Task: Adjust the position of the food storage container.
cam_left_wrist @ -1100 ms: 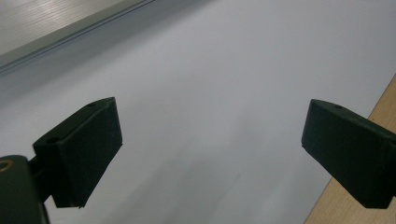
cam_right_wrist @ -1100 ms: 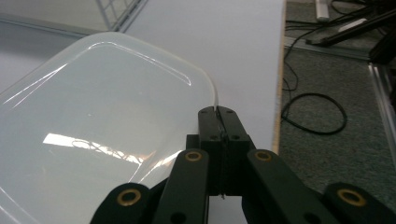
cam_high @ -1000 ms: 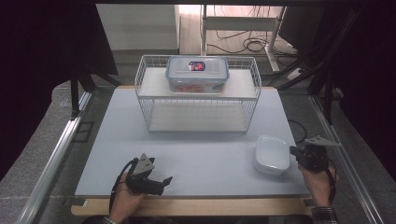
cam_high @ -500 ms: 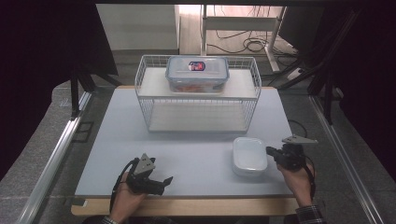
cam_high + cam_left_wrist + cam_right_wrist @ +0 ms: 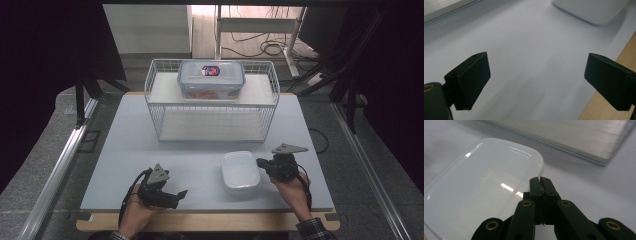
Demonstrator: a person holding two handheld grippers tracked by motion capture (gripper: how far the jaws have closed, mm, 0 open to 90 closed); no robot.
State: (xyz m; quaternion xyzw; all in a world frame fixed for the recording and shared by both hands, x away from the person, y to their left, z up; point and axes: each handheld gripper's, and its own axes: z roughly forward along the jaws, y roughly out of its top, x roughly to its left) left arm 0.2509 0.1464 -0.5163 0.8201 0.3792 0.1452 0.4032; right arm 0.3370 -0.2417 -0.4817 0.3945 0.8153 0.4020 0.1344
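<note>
A shallow white plastic container [image 5: 240, 171] lies on the pale grey table mat [image 5: 125, 150], right of centre near the front. My right gripper [image 5: 260, 163] is at the container's right rim, jaws pressed together on that edge; in the right gripper view the gripper [image 5: 540, 180] pinches the rim of the container [image 5: 481, 187]. My left gripper [image 5: 179, 195] rests low at the front left, open and holding nothing. In the left gripper view the gripper [image 5: 536, 80] spans bare mat, with the container [image 5: 594, 10] far off at the top.
A white wire rack [image 5: 210, 107] stands at the back middle of the mat, with a clear lidded food box [image 5: 211, 79] on its top shelf. The rack's bottom board [image 5: 574, 137] lies just beyond the container. The wooden table edge [image 5: 210, 222] runs along the front.
My right gripper has moved left and slightly forward, dragging the white container with it from the right edge toward the middle. The left gripper has stayed put.
</note>
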